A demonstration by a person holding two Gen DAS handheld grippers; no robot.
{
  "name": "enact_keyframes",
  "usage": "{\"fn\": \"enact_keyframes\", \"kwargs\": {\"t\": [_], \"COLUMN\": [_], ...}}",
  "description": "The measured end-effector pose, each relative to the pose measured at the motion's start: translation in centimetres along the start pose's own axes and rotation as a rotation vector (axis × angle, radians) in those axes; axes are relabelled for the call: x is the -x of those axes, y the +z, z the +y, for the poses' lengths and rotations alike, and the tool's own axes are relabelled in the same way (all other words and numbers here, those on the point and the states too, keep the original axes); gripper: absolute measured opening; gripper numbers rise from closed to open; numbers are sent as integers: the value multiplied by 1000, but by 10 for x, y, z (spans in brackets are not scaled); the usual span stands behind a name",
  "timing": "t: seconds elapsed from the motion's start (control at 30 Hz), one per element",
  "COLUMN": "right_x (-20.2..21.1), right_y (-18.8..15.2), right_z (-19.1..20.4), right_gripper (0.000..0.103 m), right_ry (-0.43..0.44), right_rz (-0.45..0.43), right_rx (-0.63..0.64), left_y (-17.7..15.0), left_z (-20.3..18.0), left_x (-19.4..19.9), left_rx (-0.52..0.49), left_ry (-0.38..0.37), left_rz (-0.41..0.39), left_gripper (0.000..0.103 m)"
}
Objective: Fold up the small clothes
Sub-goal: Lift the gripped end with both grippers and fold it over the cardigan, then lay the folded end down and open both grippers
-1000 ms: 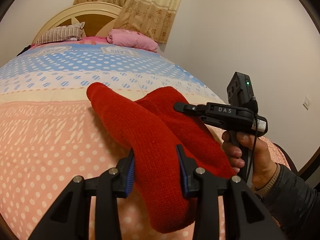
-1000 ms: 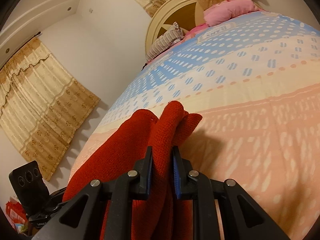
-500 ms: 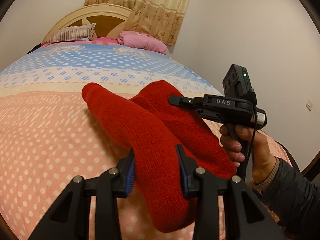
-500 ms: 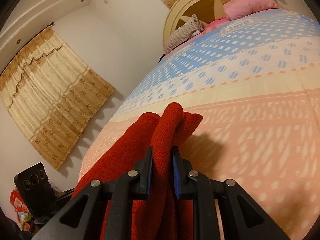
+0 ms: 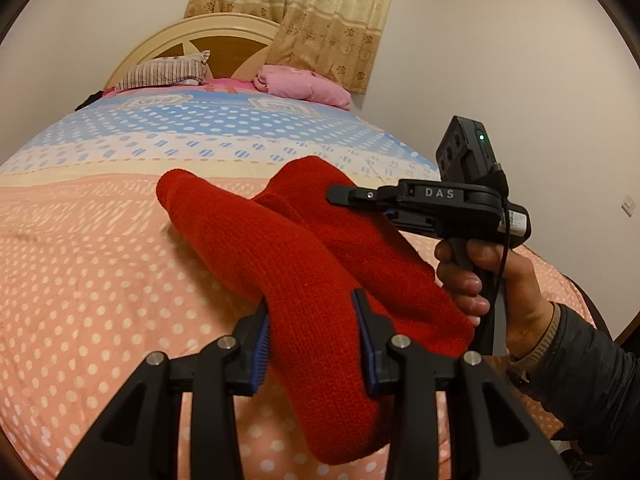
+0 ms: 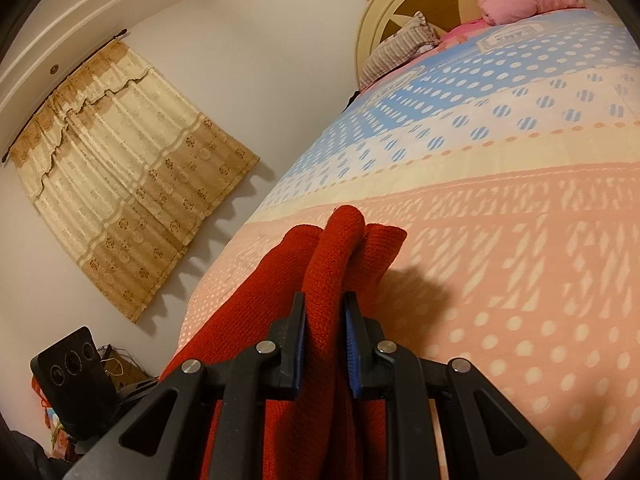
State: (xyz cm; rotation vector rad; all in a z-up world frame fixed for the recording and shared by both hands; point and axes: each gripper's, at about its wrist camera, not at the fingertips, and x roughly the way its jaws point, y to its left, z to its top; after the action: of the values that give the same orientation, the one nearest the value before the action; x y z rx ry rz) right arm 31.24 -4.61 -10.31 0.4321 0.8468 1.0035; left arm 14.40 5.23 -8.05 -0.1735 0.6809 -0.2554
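Across the dotted bedspread (image 5: 100, 280) both tongs had slid sideways together, left tongs (image 5: 316, 336) clamped round one fold of the red knit garment (image 5: 280, 248), right tongs (image 6: 325, 344) pinched nearly shut on another, carrying it just above the bed, unfolded yet.

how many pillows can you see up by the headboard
2. A striped pillow lies against the headboard on the left in the left wrist view; a pink pillow sits to its right. The bedding may hide others.
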Motion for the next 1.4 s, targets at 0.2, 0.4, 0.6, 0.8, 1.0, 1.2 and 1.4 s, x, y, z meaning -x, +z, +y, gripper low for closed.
{"fn": "enact_keyframes", "kwargs": {"t": [0.2,0.4,0.6,0.8,1.0,1.2,1.4], "right_x": [-17,-32,-40,-44,-47,-45,-49], "right_y": [-4,-8,-10,-6,1,11,16], "right_z": [18,27,22,22,31,36,25], "right_gripper": [17,17,17,17,16,16,15], "right_ry": [23,37,38,38,51,58,16], "right_rz": [30,54,63,67,70,55,70], "right_rx": [27,37,24,23,36,49,47], "left_y": [-6,-14,-22,-27,-26,-29,-45], "left_z": [5,7,11,9,7,7,14], "left_x": [14,25,25,29,36,39,20], "left_rx": [-5,-16,-18,-21,-23,-42,-31], "left_ry": [33,63,83,92,102,124,165], "left_rz": [-4,-3,15,16,-2,-32,8], "left_gripper": [38,38,38,38,38,38,39]}}
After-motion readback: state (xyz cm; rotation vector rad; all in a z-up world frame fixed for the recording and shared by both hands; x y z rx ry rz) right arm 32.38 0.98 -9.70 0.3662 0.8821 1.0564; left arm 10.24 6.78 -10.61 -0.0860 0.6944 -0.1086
